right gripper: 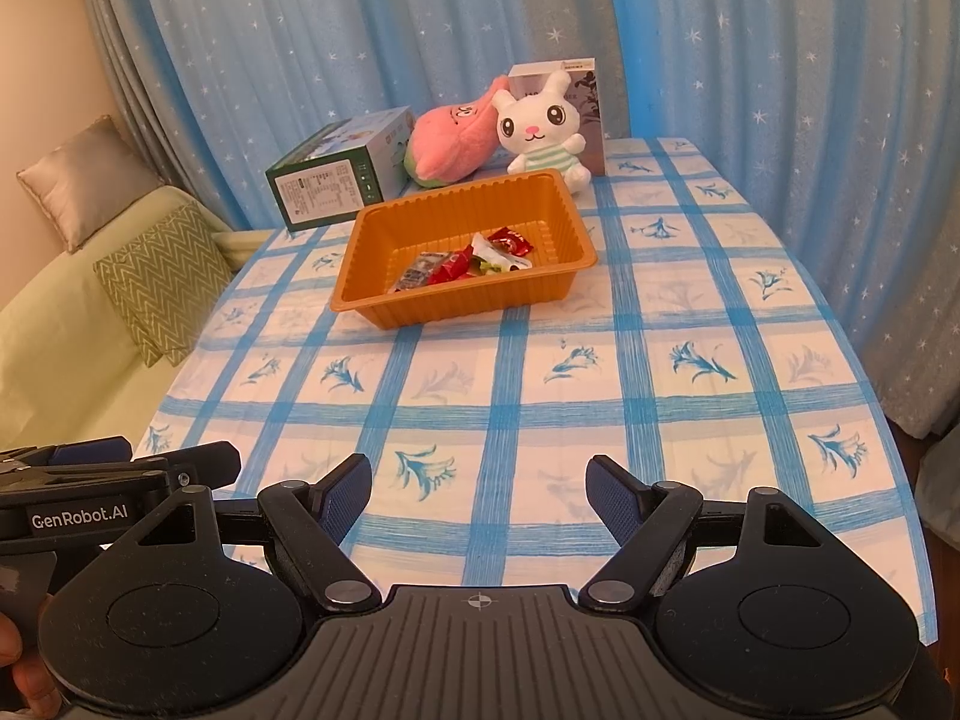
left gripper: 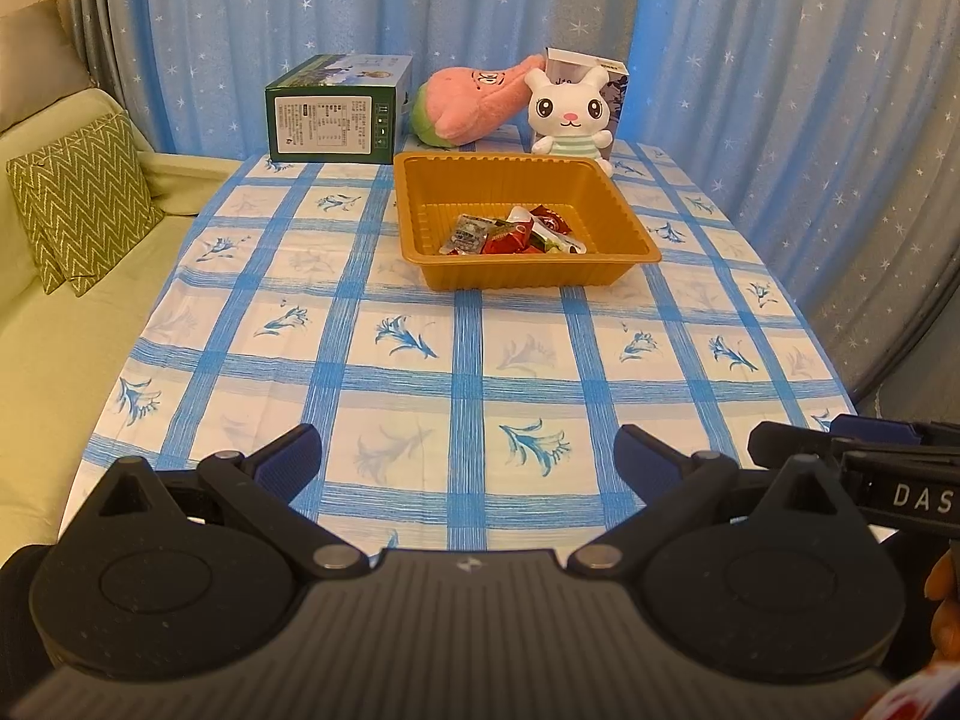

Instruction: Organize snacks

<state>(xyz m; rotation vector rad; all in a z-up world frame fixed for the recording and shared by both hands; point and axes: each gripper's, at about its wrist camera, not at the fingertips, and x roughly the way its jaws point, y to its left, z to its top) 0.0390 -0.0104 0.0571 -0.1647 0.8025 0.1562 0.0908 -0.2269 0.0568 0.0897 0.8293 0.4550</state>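
Observation:
An orange plastic tray (left gripper: 630, 222) (right gripper: 576, 222) sits past the middle of the table and holds several wrapped snacks (left gripper: 510, 234) (right gripper: 468, 261), red and silver, heaped near its front wall. My left gripper (left gripper: 468, 456) hovers over the near end of the table, open, with nothing between its blue pads. My right gripper (right gripper: 478, 489) hangs beside it to the right, also open and empty. Each gripper's side shows at the edge of the other's view.
A blue-checked cloth (left gripper: 420, 360) (right gripper: 600, 360) covers the table. At the far end stand a green box (left gripper: 336, 111) (right gripper: 336, 177), a pink plush (left gripper: 474, 99) (right gripper: 450, 144), a white rabbit plush (left gripper: 570, 114) (right gripper: 543, 126) and a small carton. A sofa with cushions (left gripper: 78, 198) lies left; curtains behind.

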